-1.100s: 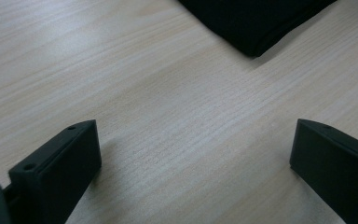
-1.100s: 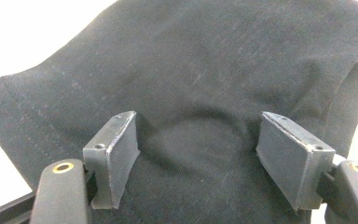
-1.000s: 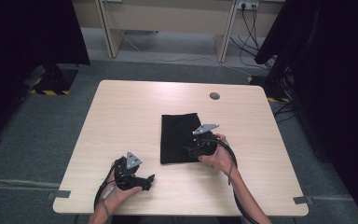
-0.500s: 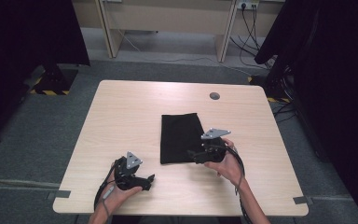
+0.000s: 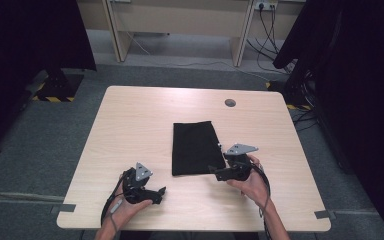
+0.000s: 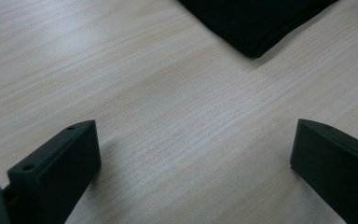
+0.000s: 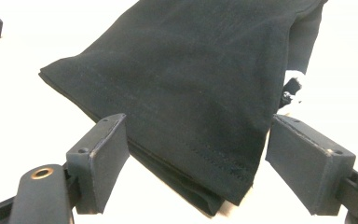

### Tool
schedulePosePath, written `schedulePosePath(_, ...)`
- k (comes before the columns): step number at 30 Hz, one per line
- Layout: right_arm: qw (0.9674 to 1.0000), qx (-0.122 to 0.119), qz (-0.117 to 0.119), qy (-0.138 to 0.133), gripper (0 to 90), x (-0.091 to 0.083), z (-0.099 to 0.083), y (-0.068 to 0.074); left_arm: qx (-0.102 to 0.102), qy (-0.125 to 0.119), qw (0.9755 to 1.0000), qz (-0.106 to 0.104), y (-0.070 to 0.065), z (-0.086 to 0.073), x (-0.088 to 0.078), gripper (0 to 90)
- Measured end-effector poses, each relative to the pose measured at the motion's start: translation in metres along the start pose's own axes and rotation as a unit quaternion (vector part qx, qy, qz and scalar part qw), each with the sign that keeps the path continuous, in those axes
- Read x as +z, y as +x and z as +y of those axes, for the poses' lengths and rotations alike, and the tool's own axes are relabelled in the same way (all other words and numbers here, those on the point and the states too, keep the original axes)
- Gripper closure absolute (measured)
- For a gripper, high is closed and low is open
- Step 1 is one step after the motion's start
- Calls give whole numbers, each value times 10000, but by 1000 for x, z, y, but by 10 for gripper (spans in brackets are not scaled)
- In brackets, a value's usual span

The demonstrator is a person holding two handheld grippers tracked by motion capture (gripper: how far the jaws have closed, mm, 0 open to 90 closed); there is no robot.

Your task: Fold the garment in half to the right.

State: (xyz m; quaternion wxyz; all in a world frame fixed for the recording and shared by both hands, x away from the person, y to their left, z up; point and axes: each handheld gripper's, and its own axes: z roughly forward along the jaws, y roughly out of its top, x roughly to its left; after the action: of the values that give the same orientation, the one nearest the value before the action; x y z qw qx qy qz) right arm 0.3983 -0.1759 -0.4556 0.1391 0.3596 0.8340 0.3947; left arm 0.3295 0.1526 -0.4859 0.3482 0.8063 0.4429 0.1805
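A folded black cloth (image 5: pixel 195 147) lies flat in the middle of the wooden table (image 5: pixel 130 125). My right gripper (image 5: pixel 216 171) sits at the cloth's near right corner, pointing left across it. In the right gripper view the jaws (image 7: pixel 196 154) stand wide apart, open, either side of that corner of the cloth (image 7: pixel 191 70), with neither pad pressing on it. My left gripper (image 5: pixel 159 192) rests near the table's front edge, left of the cloth. Its jaws (image 6: pixel 191 154) are open over bare wood, and a corner of the cloth (image 6: pixel 256 18) lies ahead.
A round cable hole (image 5: pixel 230 102) is in the table's far right part. Dark curtains (image 5: pixel 360 75) hang at both sides of the room. Desk legs and cables (image 5: pixel 275 20) stand on the grey floor behind the table.
My right gripper has slid to the right and a little nearer the front edge, from over the cloth's right side to its near right corner. The left gripper stayed still.
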Motion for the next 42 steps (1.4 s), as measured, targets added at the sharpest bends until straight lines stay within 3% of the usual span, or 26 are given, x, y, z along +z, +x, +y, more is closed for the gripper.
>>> schedulePosePath(14, 9999, 114, -58, -33, 223, -12, -11, -8, 0, 1, 10000, 0, 0, 0, 0, 3)
schedulePosePath(42, 9988, 326, -256, 262, 206, -23, -46, -21, 1, 4, 10000, -3, 0, 0, 0, 1)
